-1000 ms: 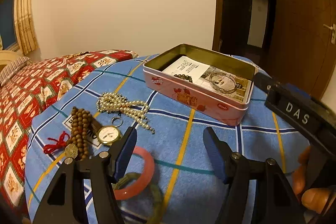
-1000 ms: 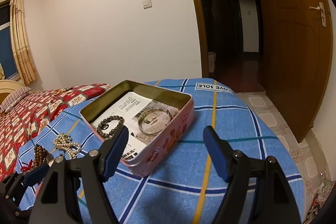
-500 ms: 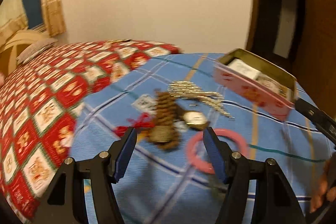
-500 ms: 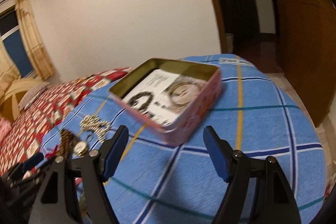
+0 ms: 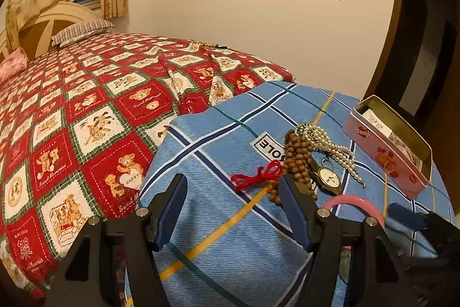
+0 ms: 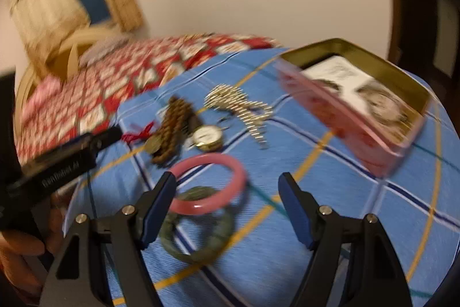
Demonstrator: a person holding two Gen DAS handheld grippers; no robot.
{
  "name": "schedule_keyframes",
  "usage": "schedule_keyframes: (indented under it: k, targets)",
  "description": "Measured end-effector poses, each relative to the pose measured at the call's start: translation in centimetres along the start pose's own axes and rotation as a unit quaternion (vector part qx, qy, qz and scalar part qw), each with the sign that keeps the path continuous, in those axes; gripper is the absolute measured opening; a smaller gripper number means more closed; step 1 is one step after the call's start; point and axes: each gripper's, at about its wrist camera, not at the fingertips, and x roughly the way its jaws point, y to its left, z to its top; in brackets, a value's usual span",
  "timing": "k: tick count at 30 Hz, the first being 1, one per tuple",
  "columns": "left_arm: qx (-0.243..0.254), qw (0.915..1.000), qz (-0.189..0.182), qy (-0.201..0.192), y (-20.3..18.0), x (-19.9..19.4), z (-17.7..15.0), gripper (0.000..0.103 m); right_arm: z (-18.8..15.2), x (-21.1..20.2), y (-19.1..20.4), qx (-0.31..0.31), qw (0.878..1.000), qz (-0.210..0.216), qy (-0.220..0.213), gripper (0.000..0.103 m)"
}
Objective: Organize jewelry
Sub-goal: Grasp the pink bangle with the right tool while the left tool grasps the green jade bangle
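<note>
Step, as I judge: reach phase, nothing picked yet.

Right gripper [image 6: 227, 206]: jaws apart, empty. Pink bangle [image 6: 211, 186] just ahead, between fingers, overlapping green bangle [image 6: 198, 232] nearer its left finger.

Left gripper [image 5: 233, 212]: apart, empty; wooden beads [image 5: 296, 160] + watch [image 5: 327, 177] ahead-right.

Next: lower over pink bangle, close on rim, carry to tin [image 6: 408, 88] far right.

Right view alone shows green bangle, tin contents (blurred). Left view alone sharp: pearls [image 5: 330, 143].

Two close, downward wrist views, both over the blue cloth [image 5: 230, 220].
</note>
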Motion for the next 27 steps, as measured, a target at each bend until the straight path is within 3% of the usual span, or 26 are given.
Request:
schedule_keyframes:
  k: [6,9,15,18,23,27]
  targets:
    - [-0.006,1.0000,-0.003,0.002,0.7,0.0,0.0,0.066,0.6,3.3,2.8,-0.068,0.996,-0.015,0.049,0.084]
    - [-0.007,0.9999,-0.006,0.004,0.9,0.1,0.0,0.066,0.4,4.4,2.7,-0.072,0.995,-0.023,0.072,0.084]
    - [-0.011,0.9999,-0.012,0.007,1.1,0.2,0.0,0.066,0.3,3.3,1.4,-0.043,0.997,-0.006,0.056,0.083]
    - [0.001,0.9997,-0.023,0.001,0.8,-0.1,0.0,0.066,0.5,1.7,0.3,-0.012,1.000,0.007,0.022,0.083]
    - [0.078,0.9937,-0.081,0.000,-2.2,-0.8,-0.6,0.066,0.9,-1.5,-3.2,0.050,0.997,-0.018,-0.055,0.083]
    - [0.131,0.9740,-0.176,0.057,-5.6,-0.3,-1.9,0.066,0.9,-3.0,-5.9,0.078,0.991,-0.073,-0.083,0.083]
